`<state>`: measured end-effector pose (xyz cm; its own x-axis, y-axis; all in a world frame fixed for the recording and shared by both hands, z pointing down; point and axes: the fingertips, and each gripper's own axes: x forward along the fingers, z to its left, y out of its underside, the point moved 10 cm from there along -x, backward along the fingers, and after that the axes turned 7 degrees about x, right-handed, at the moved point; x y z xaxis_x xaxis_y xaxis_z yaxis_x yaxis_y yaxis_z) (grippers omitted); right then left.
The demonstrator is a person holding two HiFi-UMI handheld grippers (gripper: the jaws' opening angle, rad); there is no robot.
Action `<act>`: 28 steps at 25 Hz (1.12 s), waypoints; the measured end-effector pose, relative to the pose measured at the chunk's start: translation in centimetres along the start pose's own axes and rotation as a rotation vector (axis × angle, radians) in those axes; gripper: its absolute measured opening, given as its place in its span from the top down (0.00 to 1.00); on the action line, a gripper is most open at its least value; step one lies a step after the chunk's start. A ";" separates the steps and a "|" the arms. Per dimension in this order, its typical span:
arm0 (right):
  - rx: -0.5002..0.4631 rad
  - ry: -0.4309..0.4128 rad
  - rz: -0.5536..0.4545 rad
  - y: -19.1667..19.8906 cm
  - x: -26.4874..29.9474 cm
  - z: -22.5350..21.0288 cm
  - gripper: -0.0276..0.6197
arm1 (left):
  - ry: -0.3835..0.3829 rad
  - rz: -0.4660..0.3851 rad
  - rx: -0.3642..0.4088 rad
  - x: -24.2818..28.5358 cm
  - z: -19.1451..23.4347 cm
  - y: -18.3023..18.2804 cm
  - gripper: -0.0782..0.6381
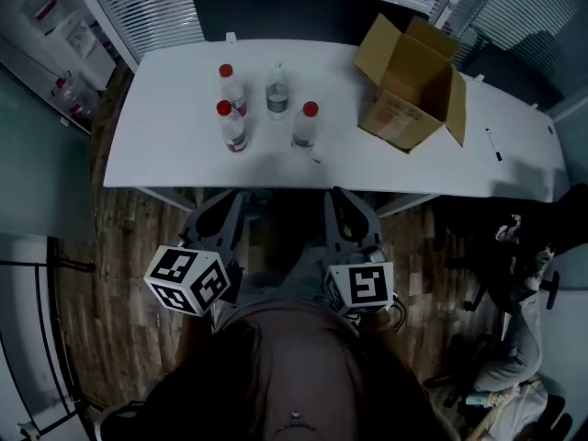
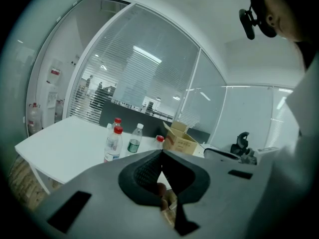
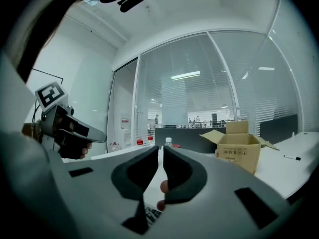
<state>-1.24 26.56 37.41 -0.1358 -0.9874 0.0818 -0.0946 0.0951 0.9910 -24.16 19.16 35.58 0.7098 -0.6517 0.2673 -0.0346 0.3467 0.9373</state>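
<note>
Both grippers hang low by the person's body, below the near edge of the white table [image 1: 170,154] and well apart from everything on it; the left gripper [image 1: 227,214] has its jaws pressed together on nothing, and its own view shows only the dark pads meeting at their tips. Ahead of it, left of the table's middle, stand the rear red-capped bottle [image 1: 231,86] and the front red-capped bottle [image 1: 233,129], near each other; the white-capped bottle [image 1: 277,93] is just beside the rear one, and a third red-capped bottle [image 1: 304,125] stands further right. My worry is that cluster: the bottles are tall, narrow and close-set, so jaws brought in closed would likely push one over rather than take it; a jaw spread wide beside the front bottle could clip its neighbour and topple it; smooth, clear plastic may also slip or buckle under a pinch set too high or too hard. The right gripper [image 1: 344,211] likewise has its jaws drawn together to a hairline slit with nothing between them; from so low, either gripper could knock the table's edge on the way up and shake the bottles. Further right the cardboard box [image 1: 411,85] stands with its flaps splayed, and a wide swing could catch a flap and drag the box; the pen [image 1: 493,144] near the far right end could be swept off.
</note>
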 end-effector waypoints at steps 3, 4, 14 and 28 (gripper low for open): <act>0.004 0.003 -0.012 -0.9 -0.9 0.6 0.89 | 0.013 0.000 -0.003 -0.1 -0.2 0.3 0.88; 0.006 0.007 -0.013 -1.0 -1.2 0.7 0.89 | 0.018 -0.001 -0.003 0.0 -0.3 0.4 0.88; 0.006 0.024 -0.012 -1.2 -2.5 1.6 0.90 | 0.037 -0.007 -0.004 -0.6 -1.1 1.1 0.88; 0.008 0.026 -0.006 -1.3 -3.7 2.4 0.90 | 0.071 -0.014 -0.036 -0.8 -2.1 1.6 0.88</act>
<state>-3.00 30.43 35.58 -0.1099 -0.9909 0.0782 -0.1034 0.0896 0.9906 -23.32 21.70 36.37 0.7579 -0.6078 0.2370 -0.0004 0.3628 0.9319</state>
